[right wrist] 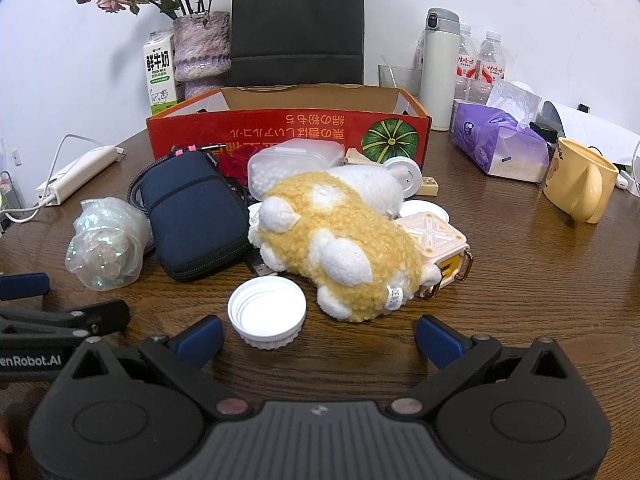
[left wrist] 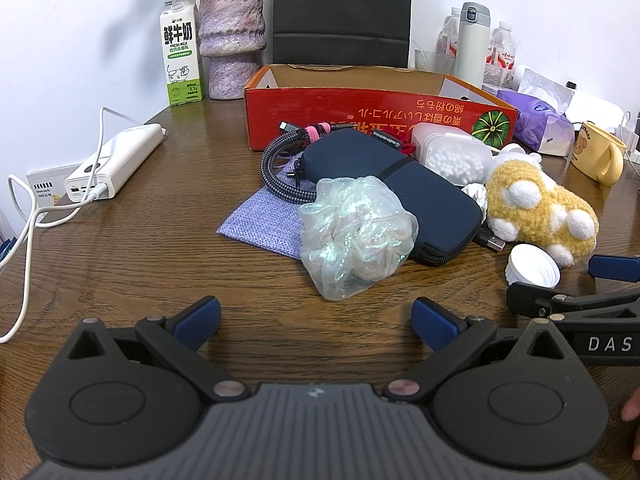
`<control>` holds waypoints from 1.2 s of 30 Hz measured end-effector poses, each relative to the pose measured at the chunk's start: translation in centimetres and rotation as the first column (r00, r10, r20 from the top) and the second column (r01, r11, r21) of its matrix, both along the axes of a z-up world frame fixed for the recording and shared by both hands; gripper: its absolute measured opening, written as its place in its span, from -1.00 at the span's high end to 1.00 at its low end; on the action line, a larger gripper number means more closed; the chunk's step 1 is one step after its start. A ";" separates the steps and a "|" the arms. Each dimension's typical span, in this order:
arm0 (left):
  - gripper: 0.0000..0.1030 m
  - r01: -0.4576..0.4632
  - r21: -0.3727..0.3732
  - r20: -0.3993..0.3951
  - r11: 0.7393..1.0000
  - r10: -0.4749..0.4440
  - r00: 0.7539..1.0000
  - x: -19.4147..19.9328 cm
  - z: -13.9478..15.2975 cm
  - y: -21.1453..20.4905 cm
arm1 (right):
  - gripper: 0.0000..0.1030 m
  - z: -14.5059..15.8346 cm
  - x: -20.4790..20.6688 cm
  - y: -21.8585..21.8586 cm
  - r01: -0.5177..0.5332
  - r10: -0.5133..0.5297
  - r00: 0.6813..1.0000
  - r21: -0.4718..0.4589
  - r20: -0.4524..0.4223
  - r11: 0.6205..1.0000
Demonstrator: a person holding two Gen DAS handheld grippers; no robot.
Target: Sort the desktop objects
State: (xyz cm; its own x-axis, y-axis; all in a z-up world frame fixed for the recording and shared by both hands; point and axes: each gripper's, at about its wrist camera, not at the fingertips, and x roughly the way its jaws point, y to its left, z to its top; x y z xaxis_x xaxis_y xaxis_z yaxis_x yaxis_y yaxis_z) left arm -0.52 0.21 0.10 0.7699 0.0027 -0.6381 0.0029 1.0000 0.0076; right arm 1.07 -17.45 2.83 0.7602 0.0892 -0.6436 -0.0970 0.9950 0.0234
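Observation:
A heap of objects lies in front of an open red cardboard box [left wrist: 360, 108] [right wrist: 256, 132]. It holds a shimmery crumpled plastic bag [left wrist: 354, 234] [right wrist: 106, 240], a navy zip pouch [left wrist: 400, 196] [right wrist: 192, 220], a yellow-and-white plush toy [left wrist: 536, 212] [right wrist: 344, 240], a white lid [left wrist: 534, 268] [right wrist: 266, 312], a braided cable [left wrist: 280, 168], a clear tub of white balls [left wrist: 452, 156] [right wrist: 288, 168] and a cream cube gadget [right wrist: 436, 244]. My left gripper [left wrist: 316, 322] is open, just short of the plastic bag. My right gripper [right wrist: 318, 340] is open, with the white lid and plush toy just ahead.
A power bank [left wrist: 112, 164] with a white cable lies at the left. A milk carton [left wrist: 180, 56], vase [left wrist: 232, 40] and black bag [left wrist: 342, 12] stand behind the box. At the right are a thermos [right wrist: 440, 72], tissue pack [right wrist: 500, 144] and yellow mug [right wrist: 580, 180].

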 end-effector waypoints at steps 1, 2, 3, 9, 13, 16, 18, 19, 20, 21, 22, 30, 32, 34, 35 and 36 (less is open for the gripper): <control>-1.00 -0.004 0.002 0.000 1.000 0.004 1.000 0.1 0.0 0.0 | -1.00 0.0 0.0 0.0 0.000 0.000 1.000 0.000 0.000 1.000; -1.00 -0.007 0.001 -0.001 1.000 0.007 1.000 0.1 -0.1 -0.1 | -1.00 0.0 0.0 0.0 0.001 -0.001 1.000 0.001 0.000 1.000; -1.00 -0.006 0.000 -0.001 1.000 0.006 1.000 0.1 -0.1 0.0 | -1.00 0.0 0.0 0.0 0.001 -0.001 1.000 0.000 -0.001 1.000; -1.00 0.024 0.000 0.002 1.000 -0.024 1.000 -0.3 0.0 0.3 | -1.00 -0.2 0.0 0.0 -0.007 0.007 1.000 0.001 0.003 1.000; -1.00 0.113 -0.026 0.098 0.993 -0.110 0.989 -2.3 1.4 1.0 | -1.00 0.1 -1.3 -1.0 -0.046 0.044 0.998 0.063 0.035 0.997; -1.00 0.163 -0.083 0.163 0.983 -0.148 0.975 -2.4 2.8 1.4 | -0.97 0.7 -3.2 -1.1 -0.106 0.099 0.991 0.070 0.093 0.992; -1.00 0.165 -0.097 0.168 0.982 -0.147 0.975 -1.1 3.1 1.2 | -0.86 0.9 -3.7 -0.6 -0.130 0.124 0.986 0.042 0.110 0.991; -0.99 0.176 -0.109 0.154 0.978 -0.158 0.975 -0.1 3.0 1.0 | -0.79 0.9 -3.7 -0.2 -0.140 0.134 0.984 0.039 0.116 0.989; -0.84 0.186 -0.118 0.140 0.975 -0.169 0.976 0.8 3.0 0.8 | -0.76 1.0 -3.6 0.1 -0.152 0.145 0.981 0.042 0.127 0.988; -0.71 0.184 -0.121 0.133 0.975 -0.168 0.977 1.4 2.9 0.6 | -0.75 0.9 -3.5 0.4 -0.168 0.160 0.977 0.047 0.142 0.985; -0.39 0.166 -0.124 0.122 0.978 -0.151 0.981 1.9 2.9 0.5 | -0.70 0.7 -3.1 0.9 -0.178 0.171 0.976 0.041 0.131 0.983; 0.11 0.127 -0.121 0.100 0.984 -0.115 0.988 1.8 2.3 0.4 | -0.31 0.1 -1.1 2.5 -0.165 0.162 0.982 0.027 0.099 0.986; 0.11 0.118 -0.124 0.097 0.985 -0.107 0.990 0.8 2.5 0.7 | 0.22 -0.3 -1.2 2.9 -0.189 0.187 0.980 0.024 0.066 0.982; 0.12 0.107 -0.120 0.094 0.987 -0.096 0.991 -0.4 2.7 0.9 | 0.25 -0.4 -1.7 3.2 -0.194 0.191 0.979 0.039 0.067 0.980; 0.12 0.097 -0.119 0.096 0.988 -0.086 0.992 -1.2 2.8 1.0 | 0.25 -0.4 -2.2 3.4 -0.198 0.195 0.979 0.036 0.066 0.980; 0.12 0.095 -0.121 0.099 0.988 -0.083 0.992 -2.0 2.9 1.0 | 0.25 -0.4 -2.8 3.6 -0.207 0.205 0.977 0.032 0.067 0.978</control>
